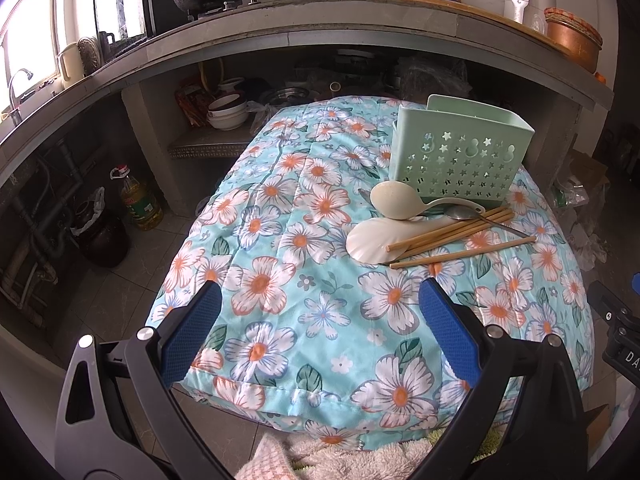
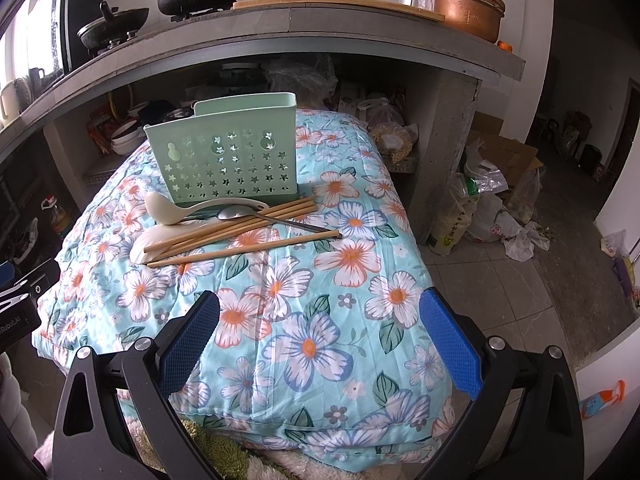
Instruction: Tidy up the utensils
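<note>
A mint-green perforated utensil holder [image 1: 460,156] [image 2: 224,156] stands upright at the far side of a floral cloth. In front of it lies a pile: a cream ladle [image 1: 394,200] [image 2: 164,210], a white flat spoon [image 1: 368,240] [image 2: 140,246], a metal spoon [image 1: 464,213] [image 2: 236,212] and several wooden chopsticks [image 1: 452,236] [image 2: 240,236]. My left gripper [image 1: 320,292] hovers open near the cloth's front, short of the pile. My right gripper [image 2: 320,300] is open too, over the front of the cloth, with nothing between its fingers.
The floral cloth [image 1: 304,320] [image 2: 320,320] covers a raised surface with drops on every side. A concrete counter [image 1: 320,28] behind holds pans and bottles. An oil bottle [image 1: 140,200] and a dark jar stand on the floor at left; bags [image 2: 488,208] lie at right.
</note>
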